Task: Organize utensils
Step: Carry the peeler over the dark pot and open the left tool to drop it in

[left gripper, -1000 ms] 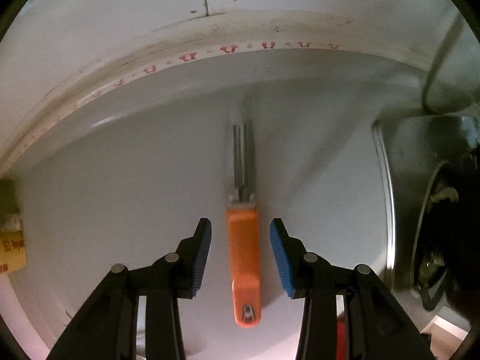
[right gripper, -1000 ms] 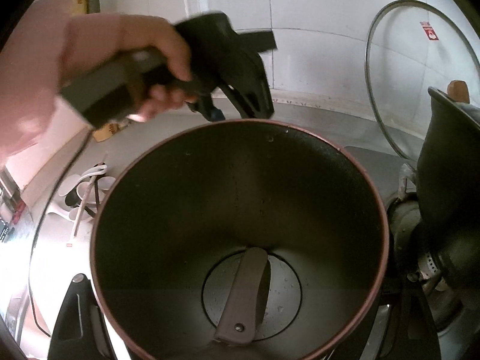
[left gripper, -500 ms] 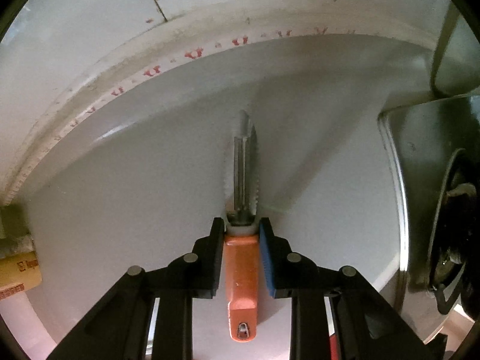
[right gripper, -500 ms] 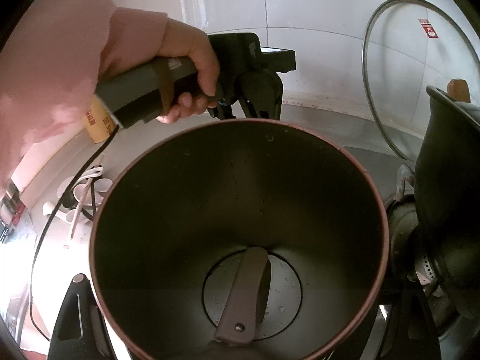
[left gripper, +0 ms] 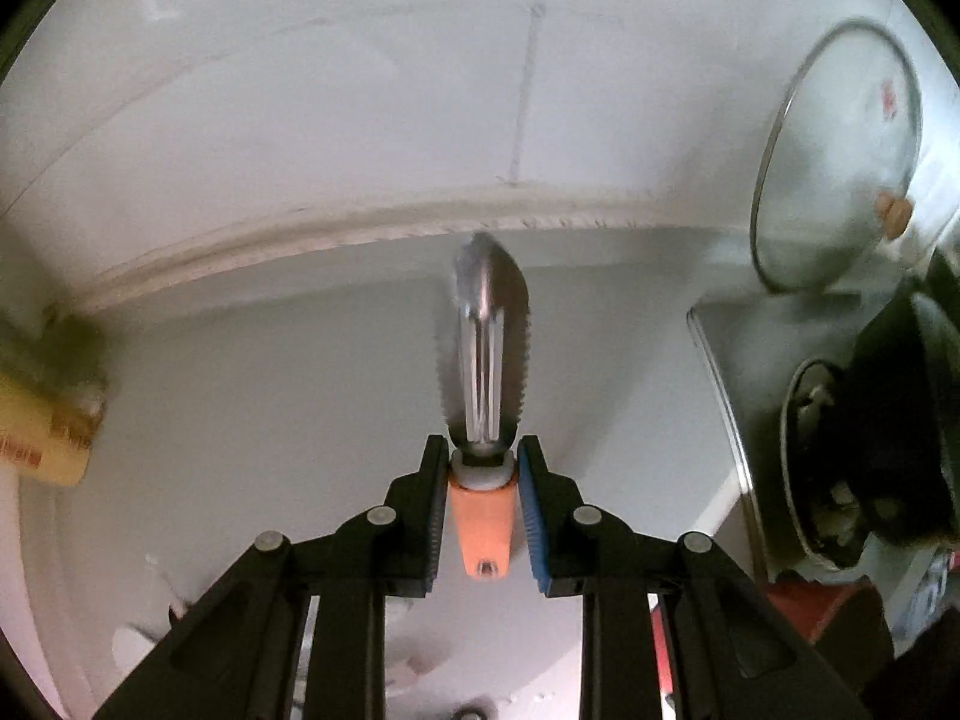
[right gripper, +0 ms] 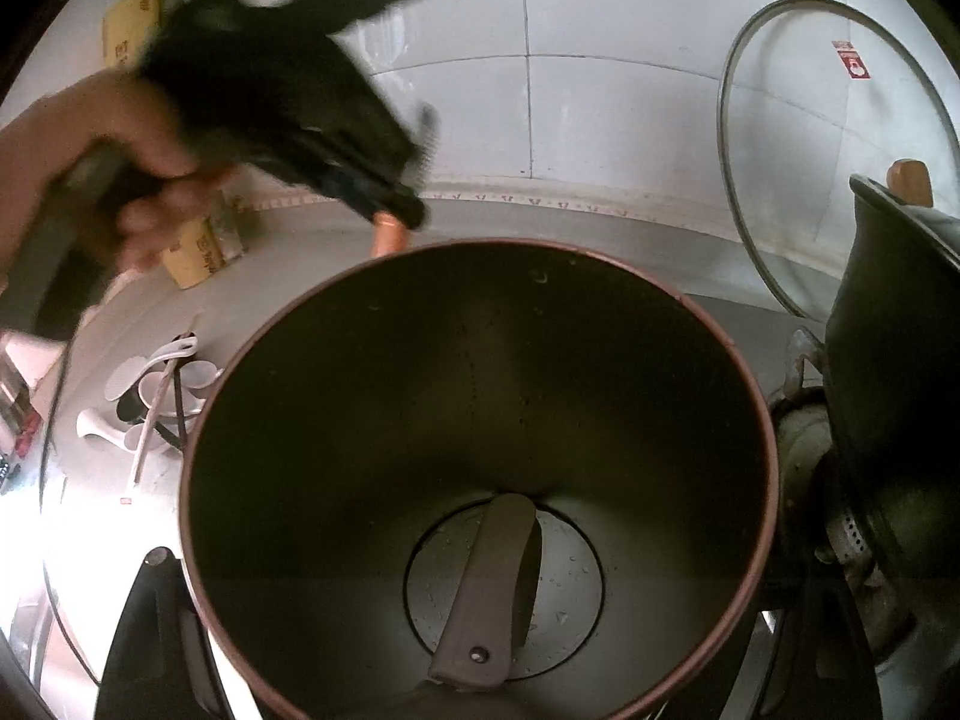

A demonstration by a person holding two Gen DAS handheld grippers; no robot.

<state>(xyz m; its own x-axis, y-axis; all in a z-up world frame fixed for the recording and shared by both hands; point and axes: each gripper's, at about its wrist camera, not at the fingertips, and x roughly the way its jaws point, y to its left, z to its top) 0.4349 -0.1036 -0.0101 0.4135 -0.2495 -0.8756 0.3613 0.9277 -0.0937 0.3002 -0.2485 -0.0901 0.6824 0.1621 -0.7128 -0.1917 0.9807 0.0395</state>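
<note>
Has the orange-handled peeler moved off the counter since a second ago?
Yes. The peeler, gripped by the left gripper, is lifted: its tip now reaches the wall joint, previously well above it.

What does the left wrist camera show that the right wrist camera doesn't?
Only the left wrist view shows the peeler's serrated metal blade and how the left gripper is closed on its orange handle.

Only the right wrist view shows the inside of the dark pot, with a utensil handle lying at its bottom, the white spoons heaped on the counter, and the hand carrying the left gripper.

Both show the glass lid leaning on the tiled wall, the yellow packet and the stove burner.
</note>
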